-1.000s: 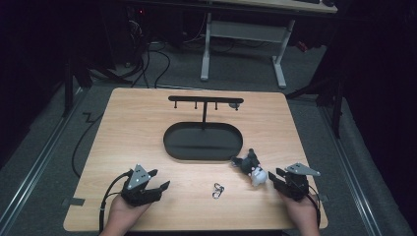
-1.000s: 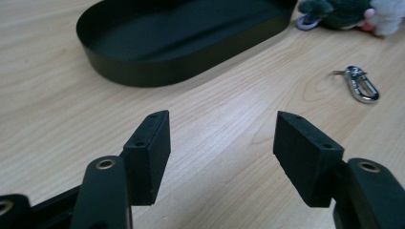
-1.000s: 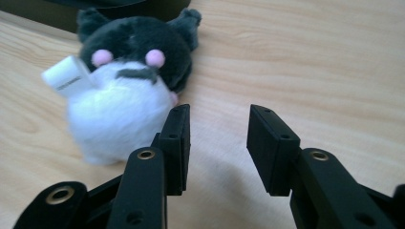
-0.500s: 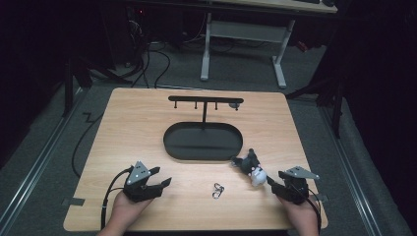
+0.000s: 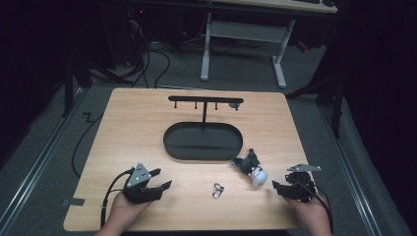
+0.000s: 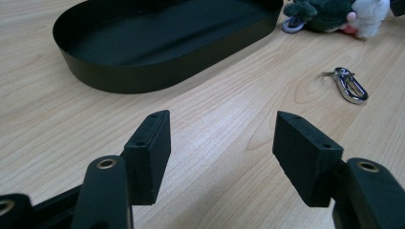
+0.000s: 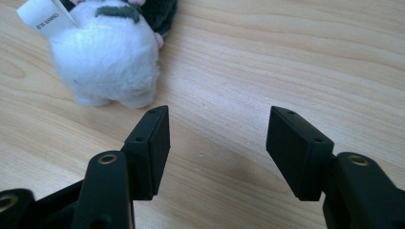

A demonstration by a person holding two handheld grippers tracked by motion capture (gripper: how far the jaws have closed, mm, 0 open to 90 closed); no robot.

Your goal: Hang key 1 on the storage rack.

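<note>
Item one: my left gripper [image 5: 160, 180], at seven o'clock on the light wooden table [image 5: 133, 128], jaws spread wide with nothing between them, pointing toward three o'clock.

Item two: my right gripper [image 5: 277, 186], at five o'clock, jaws likewise wide and empty, above bare wood.

Item three: small plush toy with white body and dark grey-green head [image 5: 252, 167], lying on the table at ten o'clock from my right gripper, near it but apart; a white label [image 7: 45, 16] sticks out of it.

Item four: silver metal snap hook [image 5: 218, 190], flat on the wood between the two grippers.

Item five: black oval metal tray [image 5: 173, 142] at centre, with a black T-shaped hook stand [image 5: 204, 102] rising from its twelve o'clock side.
</note>
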